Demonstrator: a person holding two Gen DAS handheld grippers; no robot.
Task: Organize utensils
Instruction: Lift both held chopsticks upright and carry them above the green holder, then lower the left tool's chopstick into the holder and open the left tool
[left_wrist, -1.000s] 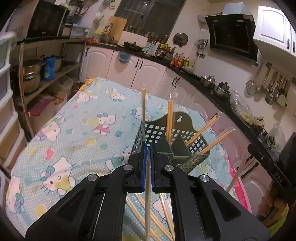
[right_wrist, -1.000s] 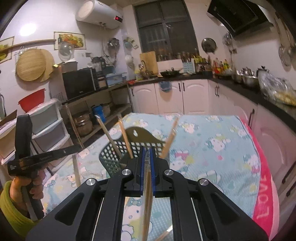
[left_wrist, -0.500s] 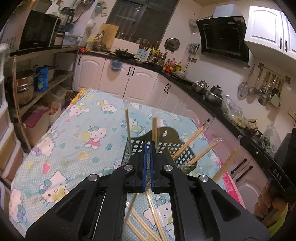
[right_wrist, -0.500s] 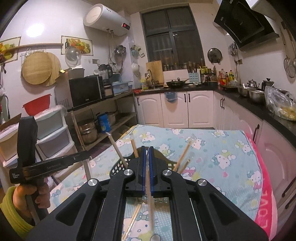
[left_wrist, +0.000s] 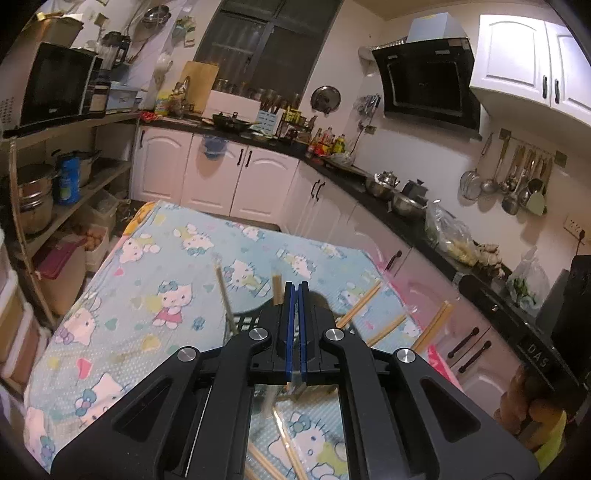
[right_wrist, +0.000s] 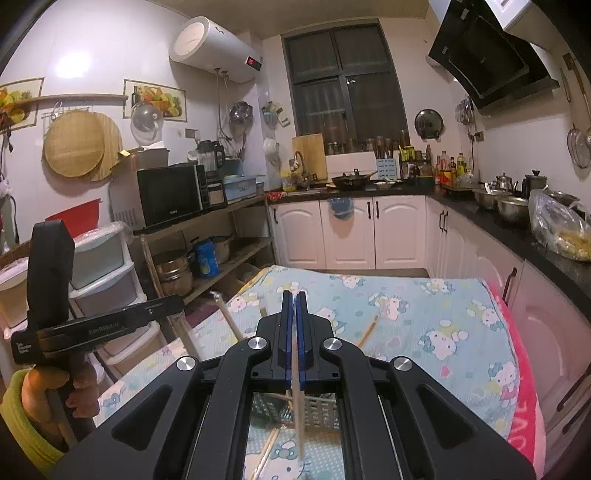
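A dark green mesh utensil basket (left_wrist: 243, 323) stands on the Hello Kitty cloth, mostly hidden behind my left gripper (left_wrist: 294, 291); several wooden chopsticks (left_wrist: 359, 303) stick up out of it. The left gripper's jaws are closed together, and I see nothing between them. My right gripper (right_wrist: 294, 299) is shut on one chopstick (right_wrist: 297, 402), which hangs down between the pads over the basket (right_wrist: 317, 410). Loose chopsticks (left_wrist: 290, 445) lie on the cloth under the left gripper. The left gripper also shows at the left edge of the right wrist view (right_wrist: 110, 323).
The table wears a light blue cartoon cloth (left_wrist: 155, 280) with a pink border at the right (right_wrist: 524, 398). Shelves with pots (left_wrist: 33, 195) stand left of it. White cabinets and a dark counter with bowls (right_wrist: 509, 206) run along the right and back.
Both grippers have risen and pulled back, so the basket sinks lower behind the fingers. The chopstick the left gripper held a second ago is no longer between its pads.
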